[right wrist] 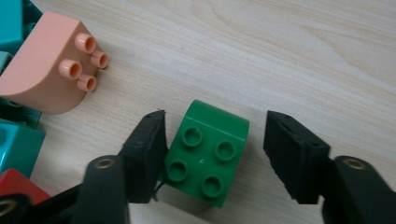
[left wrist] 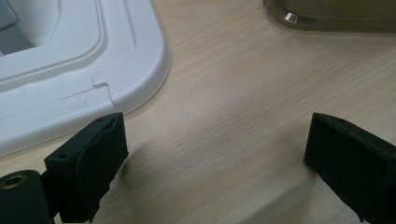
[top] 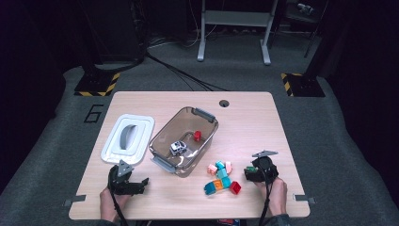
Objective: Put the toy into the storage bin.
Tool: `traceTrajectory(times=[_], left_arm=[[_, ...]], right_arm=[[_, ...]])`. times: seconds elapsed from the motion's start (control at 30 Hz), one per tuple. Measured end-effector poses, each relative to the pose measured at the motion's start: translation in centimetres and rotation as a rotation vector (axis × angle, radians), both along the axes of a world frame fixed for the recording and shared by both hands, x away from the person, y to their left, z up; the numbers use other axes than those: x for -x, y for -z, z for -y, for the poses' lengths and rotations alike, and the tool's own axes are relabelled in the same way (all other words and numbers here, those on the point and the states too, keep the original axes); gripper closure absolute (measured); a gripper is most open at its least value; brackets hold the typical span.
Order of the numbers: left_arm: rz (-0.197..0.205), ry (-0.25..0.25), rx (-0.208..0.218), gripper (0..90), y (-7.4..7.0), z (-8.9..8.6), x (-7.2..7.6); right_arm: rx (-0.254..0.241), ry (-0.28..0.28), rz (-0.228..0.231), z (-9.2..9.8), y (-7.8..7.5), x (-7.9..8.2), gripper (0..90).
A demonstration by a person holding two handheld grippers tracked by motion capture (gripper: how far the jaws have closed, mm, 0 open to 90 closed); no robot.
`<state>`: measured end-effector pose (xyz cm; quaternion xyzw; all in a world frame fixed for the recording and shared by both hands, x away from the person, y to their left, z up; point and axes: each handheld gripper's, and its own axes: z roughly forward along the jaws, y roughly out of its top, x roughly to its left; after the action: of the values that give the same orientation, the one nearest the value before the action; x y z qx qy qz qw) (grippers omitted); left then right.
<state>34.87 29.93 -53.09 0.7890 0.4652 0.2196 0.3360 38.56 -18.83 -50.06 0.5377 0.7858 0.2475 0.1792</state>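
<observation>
Near the front right corner of the table [top: 141, 101], the right gripper [right wrist: 212, 149] straddles a green brick [right wrist: 208, 151] that lies on its side with its studs facing the camera. One jaw touches the brick's edge, the other stands just clear, so the brick sits between the jaws but is not yet pinched. It lies a little apart from the pile of bricks [top: 221, 176], which probably makes it the easiest to take without knocking the others. My guess is that it belongs in the clear bin [top: 184, 139], where a red brick [top: 197, 136] and a small toy car [top: 178, 147] already lie.

The white lid [top: 128, 138] rests flat beside the bin, leaving the bin open for loading. The left gripper [top: 129, 183] waits low at the front left, jaws spread wide with nothing between them.

From above, the green brick is hard to make out against the dark gripper; the right gripper view gives the gap at the pad and a peach brick [right wrist: 51, 70] close by. The left gripper view gives the lid's rounded corner and bare wood
</observation>
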Motion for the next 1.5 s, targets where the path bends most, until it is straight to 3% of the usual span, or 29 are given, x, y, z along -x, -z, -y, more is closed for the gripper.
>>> traceTrajectory(times=[0.17,0.23,0.47,0.53,0.9,1.5], left_arm=[[0.004,0.0,-0.004,5.7,0.0,0.0,0.0],[0.004,0.0,-0.004,5.7,0.0,0.0,0.0],[0.0,0.002,-0.005,5.6,0.0,0.0,0.1],[0.002,-0.003,-0.005,5.6,-0.1,0.1,0.1],[0.001,-0.009,0.006,5.6,0.0,0.2,-0.1],[-0.025,-0.01,0.023,5.6,0.0,0.0,-0.2]], right_arm=[[-0.002,0.024,0.0,0.5,0.2,0.3,56.2],[-0.005,0.032,0.006,0.7,0.2,0.3,58.2],[-0.027,0.032,0.014,1.3,0.1,0.1,58.7],[-0.059,0.046,0.019,1.5,-0.3,0.2,58.8],[-0.109,0.002,0.048,1.6,-1.5,-0.4,58.7],[-0.139,-0.063,0.107,-1.0,-5.1,-2.9,58.7]])
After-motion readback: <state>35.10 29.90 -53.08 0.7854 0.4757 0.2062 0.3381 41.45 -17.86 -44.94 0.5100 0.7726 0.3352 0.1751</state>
